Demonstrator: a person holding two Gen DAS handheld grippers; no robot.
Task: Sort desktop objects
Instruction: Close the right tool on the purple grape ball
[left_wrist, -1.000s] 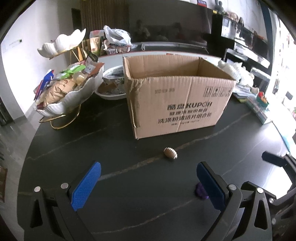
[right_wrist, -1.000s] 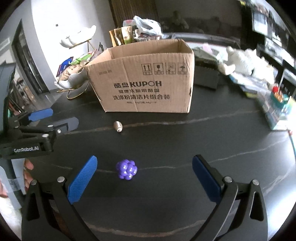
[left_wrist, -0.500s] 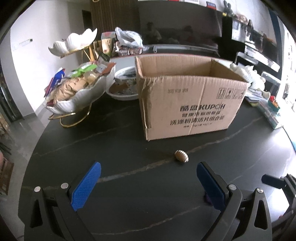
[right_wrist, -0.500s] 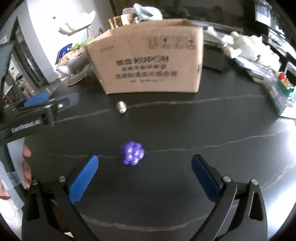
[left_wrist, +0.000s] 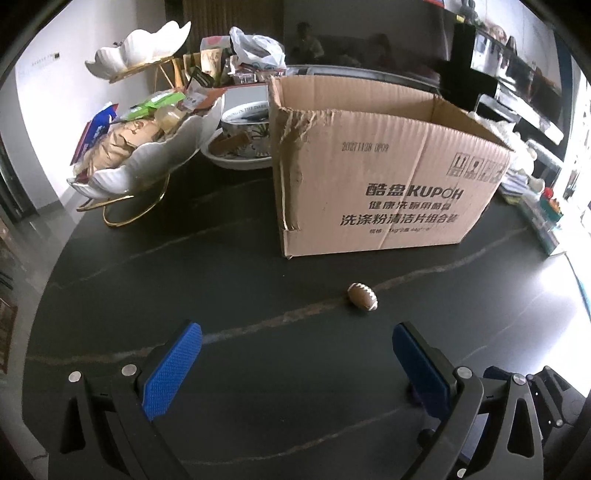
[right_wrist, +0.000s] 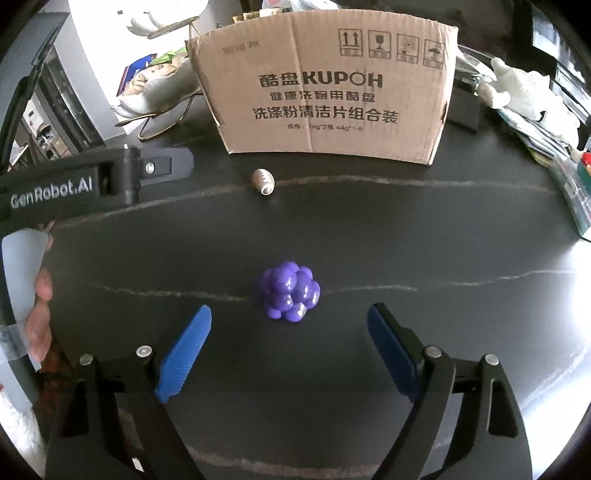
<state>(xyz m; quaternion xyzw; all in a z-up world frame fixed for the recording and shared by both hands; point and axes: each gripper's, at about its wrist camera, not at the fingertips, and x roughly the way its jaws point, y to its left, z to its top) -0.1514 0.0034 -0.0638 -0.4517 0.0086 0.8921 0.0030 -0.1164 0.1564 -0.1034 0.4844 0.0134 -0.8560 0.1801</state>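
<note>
A purple bumpy ball (right_wrist: 289, 291) lies on the dark table just ahead of my right gripper (right_wrist: 290, 325), whose blue-padded jaws are closing with the ball in front of the gap, untouched. A small brown toy football (right_wrist: 263, 181) (left_wrist: 362, 297) rests farther off, near the open cardboard box (right_wrist: 325, 81) (left_wrist: 384, 177). My left gripper (left_wrist: 297, 341) hovers open over bare table, the football ahead and to its right. The left gripper's finger (right_wrist: 162, 168) shows at the left of the right wrist view, with a person's hand (right_wrist: 38, 310) behind it.
A white shell-shaped dish (left_wrist: 147, 155) piled with snack packets stands on a gold stand at the back left, a patterned bowl (left_wrist: 243, 136) beside it. White plush toys (right_wrist: 528, 92) and boxes (right_wrist: 576, 192) crowd the right edge. The dark marbled table (left_wrist: 221, 266) stretches in front of the box.
The right gripper has come down and forward to the purple ball, which now looms larger just ahead of its fingers, and its jaws have narrowed. The left gripper has sunk slightly.
</note>
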